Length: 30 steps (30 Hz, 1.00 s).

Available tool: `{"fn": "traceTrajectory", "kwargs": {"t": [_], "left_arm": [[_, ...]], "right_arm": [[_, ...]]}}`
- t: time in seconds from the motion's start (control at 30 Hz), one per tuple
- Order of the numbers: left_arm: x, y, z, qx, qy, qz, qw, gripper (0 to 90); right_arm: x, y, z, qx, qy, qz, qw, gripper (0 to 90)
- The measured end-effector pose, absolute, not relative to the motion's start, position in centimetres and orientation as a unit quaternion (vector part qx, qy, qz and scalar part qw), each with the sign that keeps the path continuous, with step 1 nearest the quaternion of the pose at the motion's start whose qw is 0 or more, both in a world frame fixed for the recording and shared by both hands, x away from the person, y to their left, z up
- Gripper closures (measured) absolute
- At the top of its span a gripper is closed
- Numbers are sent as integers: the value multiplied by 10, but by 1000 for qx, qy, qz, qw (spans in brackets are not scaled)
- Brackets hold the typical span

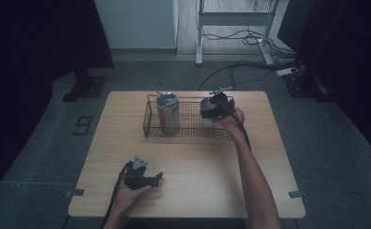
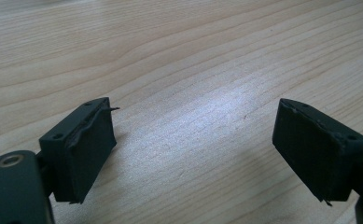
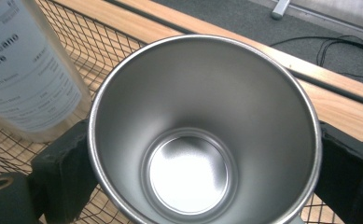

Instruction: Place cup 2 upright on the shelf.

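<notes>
Round steel cup (image 3: 202, 135), smooth, in right claw (image 3: 202, 186), wire basket (image 1: 192, 128)

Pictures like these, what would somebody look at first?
Probably the shiny steel cup, seen from above with its empty inside gleaming, squeezed between the right claw's black jaws over the wire basket. Next comes the can standing upright at the basket's left end. Down at the table's near edge, the left claw lies wide open on bare wood.
</notes>
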State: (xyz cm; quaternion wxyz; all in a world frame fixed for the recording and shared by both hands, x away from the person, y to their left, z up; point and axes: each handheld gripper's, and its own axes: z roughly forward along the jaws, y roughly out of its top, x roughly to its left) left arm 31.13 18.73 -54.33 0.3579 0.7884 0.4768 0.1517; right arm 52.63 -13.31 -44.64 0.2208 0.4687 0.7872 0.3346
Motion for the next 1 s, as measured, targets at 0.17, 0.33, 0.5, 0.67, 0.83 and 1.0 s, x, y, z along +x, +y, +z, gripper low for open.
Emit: {"fn": "traceTrajectory", "kwargs": {"t": [0.17, 0.33, 0.5, 0.67, 0.83, 1.0], "left_arm": [[311, 188, -543, 788, 477, 152, 358, 131], [311, 187, -544, 789, 477, 151, 357, 132], [312, 187, -544, 789, 477, 151, 357, 131], [312, 187, -544, 789, 477, 150, 356, 132], [312, 187, -545, 789, 477, 149, 356, 133], [312, 187, -545, 790, 478, 148, 356, 133]], "right_arm": [[529, -133, -451, 472, 789, 327, 218, 64], [532, -133, -456, 473, 792, 321, 213, 64], [534, -133, -461, 476, 795, 315, 207, 64], [536, -133, -465, 477, 797, 308, 206, 64], [538, -133, -470, 477, 802, 297, 203, 64], [538, -133, -470, 477, 803, 294, 203, 64]]}}
